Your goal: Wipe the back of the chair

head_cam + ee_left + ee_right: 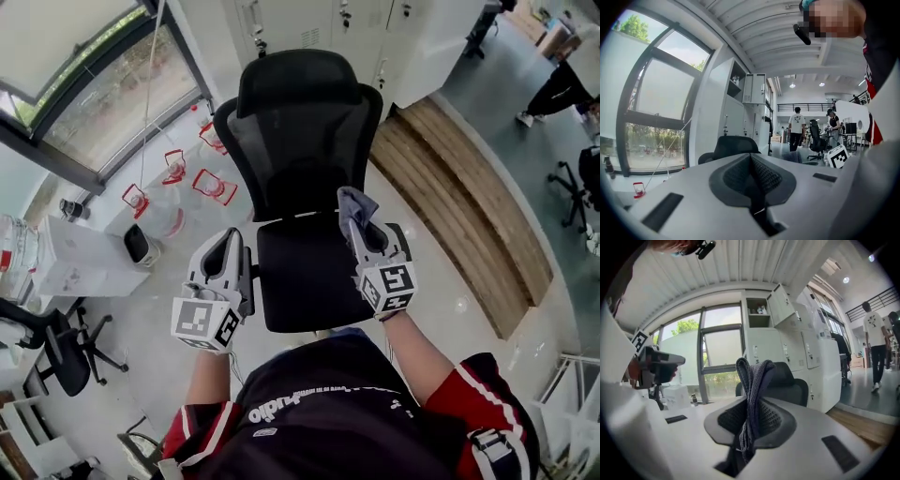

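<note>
Chair back [305, 150] is my target: black mesh under a padded headrest [298, 82], facing me across the seat [309, 272].

Starting at my right gripper [750, 420], its jaws are clamped on a grey cloth [752, 380]. The cloth is pinched into a narrow fold and stands above the pads as a bunched tuft. My left gripper [752, 183] has its jaws pressed together with nothing between them. From the head view both grippers hover over the near part of the seat. The right one is slightly ahead, with the cloth near the foot of the mesh but, as I read it, short of touching.

To do this well, I'd lift the right gripper to just under the headrest and lay the side of the tuft against the mesh, not its tip. So little cloth sticks out that a head-on push would likely bring the hard jaw ends onto the weave.

I'd then work downward in overlapping sideways strokes with light pressure, since mesh gives. I expect the chair may swivel or roll toward the cabinets [309, 28] close behind it. Resting the closed left gripper against the edge of the frame should steady it.
</note>
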### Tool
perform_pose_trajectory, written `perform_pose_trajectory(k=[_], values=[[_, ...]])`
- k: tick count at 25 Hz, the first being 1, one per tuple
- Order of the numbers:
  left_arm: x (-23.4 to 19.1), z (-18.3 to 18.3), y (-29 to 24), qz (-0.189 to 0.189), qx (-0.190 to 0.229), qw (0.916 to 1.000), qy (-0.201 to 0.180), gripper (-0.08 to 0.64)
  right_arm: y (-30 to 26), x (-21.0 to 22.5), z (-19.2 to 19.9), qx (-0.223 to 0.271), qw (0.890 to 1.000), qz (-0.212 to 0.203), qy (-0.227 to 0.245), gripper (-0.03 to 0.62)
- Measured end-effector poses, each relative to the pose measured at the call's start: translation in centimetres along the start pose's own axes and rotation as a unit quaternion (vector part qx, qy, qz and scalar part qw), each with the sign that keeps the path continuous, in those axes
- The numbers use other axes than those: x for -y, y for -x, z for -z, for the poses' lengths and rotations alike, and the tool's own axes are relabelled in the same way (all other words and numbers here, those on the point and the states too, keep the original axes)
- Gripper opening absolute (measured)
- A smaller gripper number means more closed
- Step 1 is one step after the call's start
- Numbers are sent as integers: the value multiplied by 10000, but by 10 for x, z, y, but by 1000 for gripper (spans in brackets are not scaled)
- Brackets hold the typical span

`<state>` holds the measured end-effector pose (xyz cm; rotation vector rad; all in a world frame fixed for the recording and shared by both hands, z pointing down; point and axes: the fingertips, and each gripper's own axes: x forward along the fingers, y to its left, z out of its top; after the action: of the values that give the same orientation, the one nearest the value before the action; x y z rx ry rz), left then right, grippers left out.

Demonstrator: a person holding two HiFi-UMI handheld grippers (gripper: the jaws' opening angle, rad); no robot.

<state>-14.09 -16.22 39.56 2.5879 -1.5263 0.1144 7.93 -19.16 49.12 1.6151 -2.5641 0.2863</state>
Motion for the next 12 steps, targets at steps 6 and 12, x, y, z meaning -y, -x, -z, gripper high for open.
perform_pose_trajectory(k=[6, 12], values=[[10, -10, 46, 80, 118, 9999, -42, 23, 41, -93, -58, 169, 9982, -547, 187, 60], [25, -28, 89, 292, 261, 9992, -116, 23, 79, -154, -86, 162, 9971, -677, 298, 60]])
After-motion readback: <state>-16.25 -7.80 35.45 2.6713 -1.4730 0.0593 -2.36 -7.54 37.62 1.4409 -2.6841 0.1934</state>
